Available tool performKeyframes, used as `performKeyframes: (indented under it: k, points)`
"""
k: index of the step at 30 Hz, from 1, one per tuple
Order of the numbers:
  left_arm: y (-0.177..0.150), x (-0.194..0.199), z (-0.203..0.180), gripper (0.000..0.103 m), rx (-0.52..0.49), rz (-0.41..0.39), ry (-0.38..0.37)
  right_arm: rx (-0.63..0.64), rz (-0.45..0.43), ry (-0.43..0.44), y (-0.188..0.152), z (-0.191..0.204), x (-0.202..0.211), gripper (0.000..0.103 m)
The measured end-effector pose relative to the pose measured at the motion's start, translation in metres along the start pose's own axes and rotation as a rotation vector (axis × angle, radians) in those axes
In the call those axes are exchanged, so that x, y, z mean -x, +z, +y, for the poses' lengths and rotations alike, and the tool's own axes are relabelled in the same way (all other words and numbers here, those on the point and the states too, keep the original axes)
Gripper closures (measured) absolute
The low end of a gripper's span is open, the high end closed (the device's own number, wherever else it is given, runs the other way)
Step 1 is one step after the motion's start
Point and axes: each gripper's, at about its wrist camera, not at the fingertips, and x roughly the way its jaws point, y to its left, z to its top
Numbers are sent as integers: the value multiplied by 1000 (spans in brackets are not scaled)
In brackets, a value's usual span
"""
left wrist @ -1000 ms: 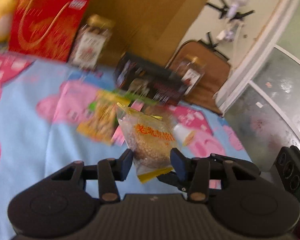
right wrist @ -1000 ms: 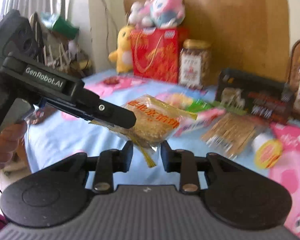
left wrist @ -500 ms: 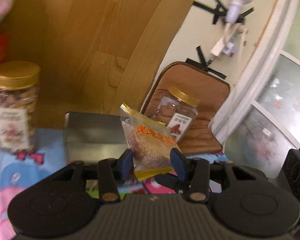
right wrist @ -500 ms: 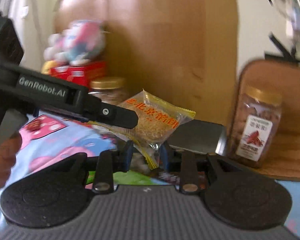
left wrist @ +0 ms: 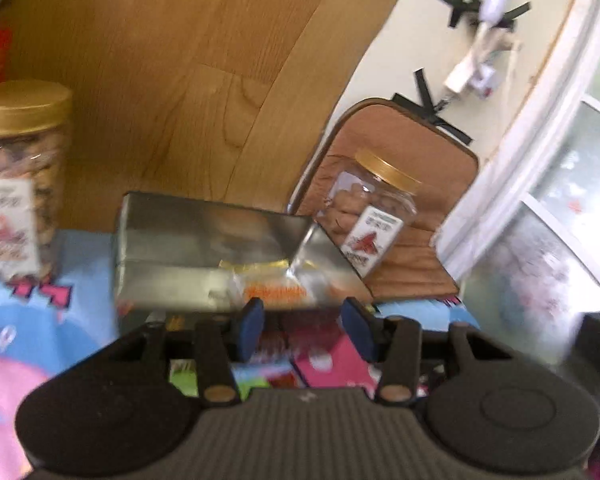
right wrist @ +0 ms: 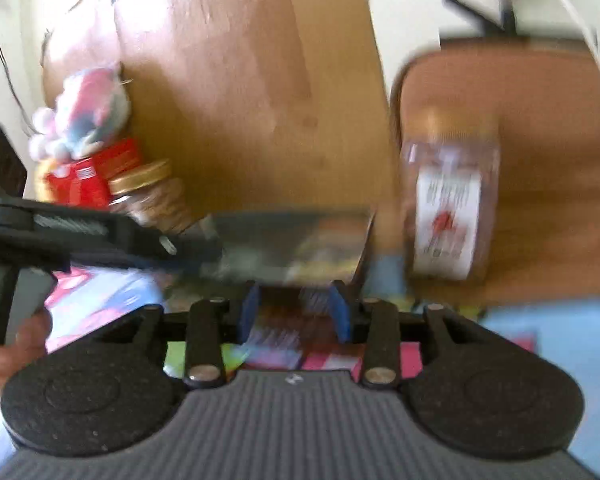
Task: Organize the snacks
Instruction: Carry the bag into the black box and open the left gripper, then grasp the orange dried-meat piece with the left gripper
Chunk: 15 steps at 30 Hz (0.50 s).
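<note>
The snack packet [left wrist: 274,286], clear with orange print, lies inside the open silver-lined box [left wrist: 204,248], just beyond the left gripper [left wrist: 302,330], whose blue pads stand apart and are opening with nothing between them. The right gripper [right wrist: 296,312] is also opening, its jaws apart and empty, pointed at the same box. A gold-lidded jar [left wrist: 374,220] stands to the box's right, another jar [left wrist: 18,184] to its left
</note>
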Motion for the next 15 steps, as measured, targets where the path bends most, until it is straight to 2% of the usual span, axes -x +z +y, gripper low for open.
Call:
performKeyframes:
  k: [3, 7, 8, 9, 11, 13, 15]
  points:
    - [-22, 21, 8, 59, 29, 17, -7, -197, 143, 56, -26, -17, -12, 63]
    - [-45, 20, 21, 59, 78, 85, 38, -492, 231, 139, -50, -36, -32, 64]
    - [-49, 16, 24, 59, 92, 103, 52, -531, 226, 146, -52, -37, -35, 66]
    - [-51, 11, 25, 59, 107, 121, 52, -560, 220, 152, -53, -35, -38, 78]
    - [-57, 7, 27, 59, 127, 142, 59, -627, 217, 168, -57, -32, -46, 83]
    - [-62, 13, 25, 59, 131, 136, 54, -660, 197, 177, -56, -30, -47, 98]
    - [-66, 21, 21, 59, 134, 130, 26, -648, 160, 161, -54, -28, -34, 99]
